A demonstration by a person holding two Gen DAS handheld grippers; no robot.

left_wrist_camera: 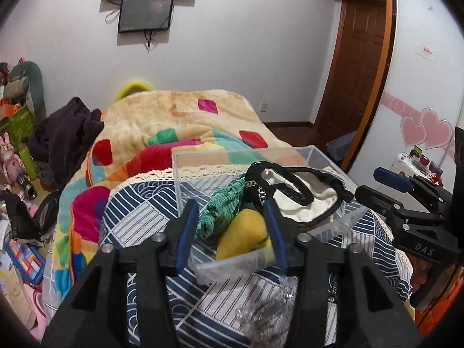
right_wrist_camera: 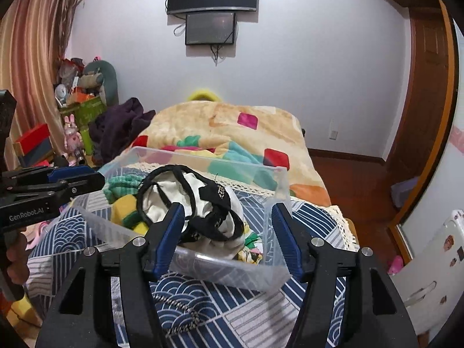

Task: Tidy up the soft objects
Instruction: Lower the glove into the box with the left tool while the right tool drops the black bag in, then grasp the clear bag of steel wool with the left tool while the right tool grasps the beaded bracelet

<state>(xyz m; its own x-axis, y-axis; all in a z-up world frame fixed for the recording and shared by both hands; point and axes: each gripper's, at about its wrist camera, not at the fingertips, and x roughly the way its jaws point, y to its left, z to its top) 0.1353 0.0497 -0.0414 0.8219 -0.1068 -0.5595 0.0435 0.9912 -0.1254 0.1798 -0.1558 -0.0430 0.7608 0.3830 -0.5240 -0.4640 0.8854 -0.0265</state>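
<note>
Two hand-held grippers hover over a clear plastic bin (right_wrist_camera: 203, 264) that sits on a bed, on a blue and white patterned cover (right_wrist_camera: 232, 307). The left hand-held gripper (left_wrist_camera: 230, 208) has its blue-padded fingers spread apart, released, with nothing between them; they reach over the near edge of the bin, one to either side of a yellow soft item (left_wrist_camera: 242, 232). The right hand-held gripper (right_wrist_camera: 227, 213) is likewise spread wide and holds nothing, its fingers straddling the near wall of the bin from the other side.

Inside the bin lies a heap of soft things: a white garment with black trim (right_wrist_camera: 197, 203) on top, a green knitted piece (left_wrist_camera: 224, 207) beside it, and yellow and green pieces (right_wrist_camera: 127, 206) lower down. In the right wrist view the left hand-held gripper (right_wrist_camera: 78, 178) shows at the left edge, level with the rim of the bin. In the left wrist view the right hand-held gripper (left_wrist_camera: 385, 181) shows at the right edge.

A thin chain or cord (right_wrist_camera: 179, 316) lies on the cover just in front of the bin, outside it. A crumpled clear wrapper with something grey inside (left_wrist_camera: 266, 319) lies on the cover near the left gripper's body. Beyond the bin a fleece blanket with coloured patches (right_wrist_camera: 232, 127) covers the rest of the bed, and a dark purple garment (right_wrist_camera: 119, 127) is heaped at its left side. Two dark screens (right_wrist_camera: 211, 8) hang on the far wall.
</note>
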